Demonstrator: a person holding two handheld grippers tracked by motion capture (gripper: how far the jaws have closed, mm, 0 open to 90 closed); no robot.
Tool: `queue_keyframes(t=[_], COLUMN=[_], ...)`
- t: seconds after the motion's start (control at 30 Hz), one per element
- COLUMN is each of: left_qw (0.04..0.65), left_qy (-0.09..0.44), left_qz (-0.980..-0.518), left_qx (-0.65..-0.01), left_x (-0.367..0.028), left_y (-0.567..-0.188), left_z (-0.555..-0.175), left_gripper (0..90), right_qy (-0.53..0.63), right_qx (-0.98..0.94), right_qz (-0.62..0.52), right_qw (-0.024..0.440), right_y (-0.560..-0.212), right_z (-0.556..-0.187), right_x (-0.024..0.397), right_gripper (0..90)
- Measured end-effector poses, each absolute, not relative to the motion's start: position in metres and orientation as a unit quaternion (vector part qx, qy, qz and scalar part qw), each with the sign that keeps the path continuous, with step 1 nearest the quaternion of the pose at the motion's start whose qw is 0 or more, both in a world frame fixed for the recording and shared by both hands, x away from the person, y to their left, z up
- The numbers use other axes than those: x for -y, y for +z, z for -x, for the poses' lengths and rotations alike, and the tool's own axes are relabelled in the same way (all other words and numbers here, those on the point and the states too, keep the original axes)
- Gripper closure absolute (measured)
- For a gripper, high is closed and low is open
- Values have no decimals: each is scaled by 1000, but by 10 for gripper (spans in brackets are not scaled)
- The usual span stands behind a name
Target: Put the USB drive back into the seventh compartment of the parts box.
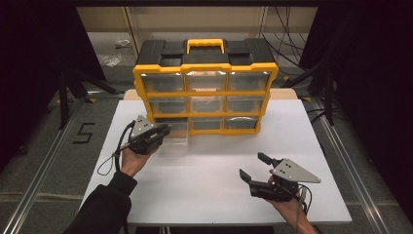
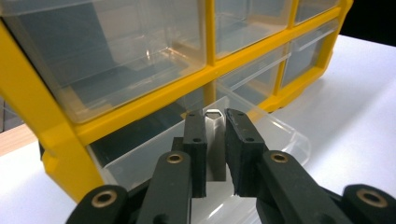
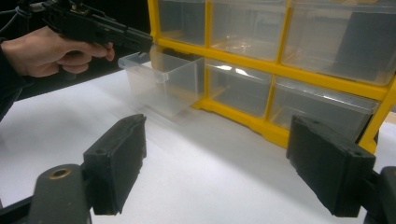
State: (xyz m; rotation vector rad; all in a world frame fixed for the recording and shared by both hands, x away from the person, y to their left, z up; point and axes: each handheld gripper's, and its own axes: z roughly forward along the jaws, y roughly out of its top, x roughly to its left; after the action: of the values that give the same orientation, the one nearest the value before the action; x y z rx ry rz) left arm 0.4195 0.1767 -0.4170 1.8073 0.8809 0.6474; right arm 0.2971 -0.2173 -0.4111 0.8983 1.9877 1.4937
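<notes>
While I am standing at the near edge of the white table [image 1: 209,195], my right gripper [image 1: 255,170] is hovering low over the bare white top with its two jaws wide apart and nothing between them. Lots of open room is lying around it, out to the right edge and back to me.

My left gripper [image 1: 163,130] is reaching farther in, and its two jaws are pinching a small grey metal piece [image 2: 215,140] between them. It is hanging right over the clear drawer [image 1: 175,139], which is sticking out from the bottom left of the box, so the drawer's front lip is taking up some room on the table there.

Behind that, the yellow and black drawer box [image 1: 204,87] is standing upright near the far edge. I am counting nine clear drawers, three rows of three, and one yellow handle [image 1: 205,45] on top.

Off the table on the left, the floor [image 1: 44,136] is showing a black "5" [image 1: 84,132].
</notes>
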Motion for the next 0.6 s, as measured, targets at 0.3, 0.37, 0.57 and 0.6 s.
queue_keyframes(t=[0.3,0.37,0.57,0.6], left_qw=[481,480,474,474], left_qy=[265,264,263,263], left_qz=[-744,-745,-746,-746], left_qx=[-380,-381,-386,-387], left_x=[-181,-181,-183,-183], left_y=[-420,-420,-421,-421], left_z=[-423,-424,-425,-425], left_gripper=[781,779,765,741], right_qy=[548,548,548,548], right_qx=[-728,-728,-729,-729], right_qz=[-329,-329,-329,-329], right_qw=[247,246,247,246], right_y=[-411,-411,-411,-411], right_z=[-297,-297,-297,-297], right_x=[218,218,218,218], right_gripper=[209,209,209,209])
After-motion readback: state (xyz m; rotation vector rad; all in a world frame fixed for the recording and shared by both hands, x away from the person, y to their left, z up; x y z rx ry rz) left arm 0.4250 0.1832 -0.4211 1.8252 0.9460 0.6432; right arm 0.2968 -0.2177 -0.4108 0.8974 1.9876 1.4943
